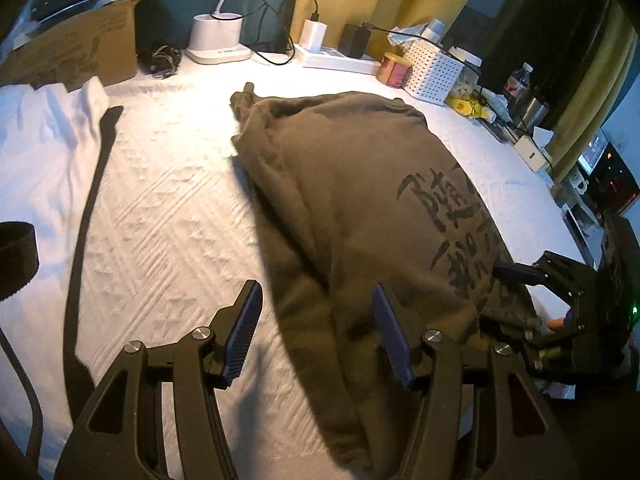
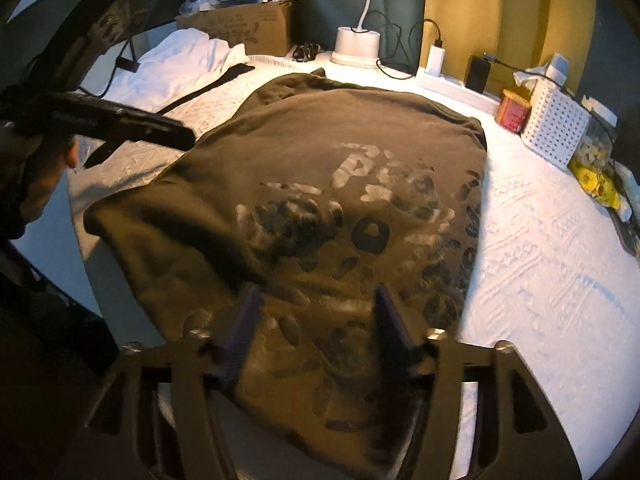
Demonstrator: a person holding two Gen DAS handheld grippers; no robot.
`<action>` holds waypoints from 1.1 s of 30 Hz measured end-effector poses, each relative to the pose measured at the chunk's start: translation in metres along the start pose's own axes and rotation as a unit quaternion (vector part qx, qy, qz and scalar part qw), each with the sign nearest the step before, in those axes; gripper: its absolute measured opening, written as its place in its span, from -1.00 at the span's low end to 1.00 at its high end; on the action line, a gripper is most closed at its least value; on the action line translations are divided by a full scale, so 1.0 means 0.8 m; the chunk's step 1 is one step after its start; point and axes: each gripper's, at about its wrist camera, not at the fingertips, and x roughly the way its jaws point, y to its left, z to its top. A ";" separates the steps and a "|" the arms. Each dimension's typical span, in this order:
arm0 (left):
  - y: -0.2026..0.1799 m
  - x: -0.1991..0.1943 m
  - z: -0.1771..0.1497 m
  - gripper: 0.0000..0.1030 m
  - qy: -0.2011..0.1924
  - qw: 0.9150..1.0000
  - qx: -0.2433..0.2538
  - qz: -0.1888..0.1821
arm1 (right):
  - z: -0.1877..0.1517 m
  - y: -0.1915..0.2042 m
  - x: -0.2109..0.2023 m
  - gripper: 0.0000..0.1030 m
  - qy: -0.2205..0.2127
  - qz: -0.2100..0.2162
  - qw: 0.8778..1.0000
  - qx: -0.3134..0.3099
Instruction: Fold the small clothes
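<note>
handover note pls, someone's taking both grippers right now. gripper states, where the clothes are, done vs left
Left gripper: open, nothing held, over the near left edge of the olive sweatshirt.
Right gripper: open, nothing held, over the print at the near end of the sweatshirt.
Sweatshirt lies on the white quilted bed cover, already folded into a rough block, print up.
White garment sits crumpled at the far left, apparently untouched.
Left: probably one more fold or tidy on the sweatshirt, then the white one.
</note>
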 end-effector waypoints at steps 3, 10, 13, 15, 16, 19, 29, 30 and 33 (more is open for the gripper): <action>-0.004 0.007 0.010 0.11 0.003 1.000 0.006 0.001 | 0.000 -0.010 -0.004 0.26 0.002 0.002 1.000 0.007; 0.001 0.042 0.036 0.11 0.024 1.000 0.006 0.013 | 0.015 -0.046 -0.013 0.26 -0.020 0.007 0.999 0.039; 0.013 0.053 0.046 0.11 0.026 0.999 -0.003 0.030 | 0.023 -0.067 -0.012 0.26 -0.028 0.003 0.998 0.055; 0.019 0.056 0.051 0.11 0.023 0.999 -0.003 0.031 | 0.028 -0.081 -0.009 0.26 -0.030 0.000 0.998 0.063; 0.021 0.058 0.053 0.11 0.020 0.999 0.004 0.042 | 0.030 -0.089 -0.007 0.26 -0.030 -0.003 0.997 0.068; 0.031 0.060 0.057 0.11 0.006 0.999 0.019 0.049 | 0.035 -0.105 0.000 0.26 -0.029 -0.009 0.997 0.075; 0.065 0.064 0.084 0.14 0.006 0.997 -0.004 0.080 | 0.049 -0.153 0.024 0.26 -0.019 -0.034 0.992 0.116; 0.069 0.064 0.086 0.14 0.006 0.997 -0.013 0.071 | 0.050 -0.156 0.026 0.26 -0.018 -0.035 0.992 0.121; 0.072 0.061 0.093 0.14 -0.004 0.999 -0.020 0.050 | 0.053 -0.168 0.033 0.26 -0.014 -0.040 0.990 0.136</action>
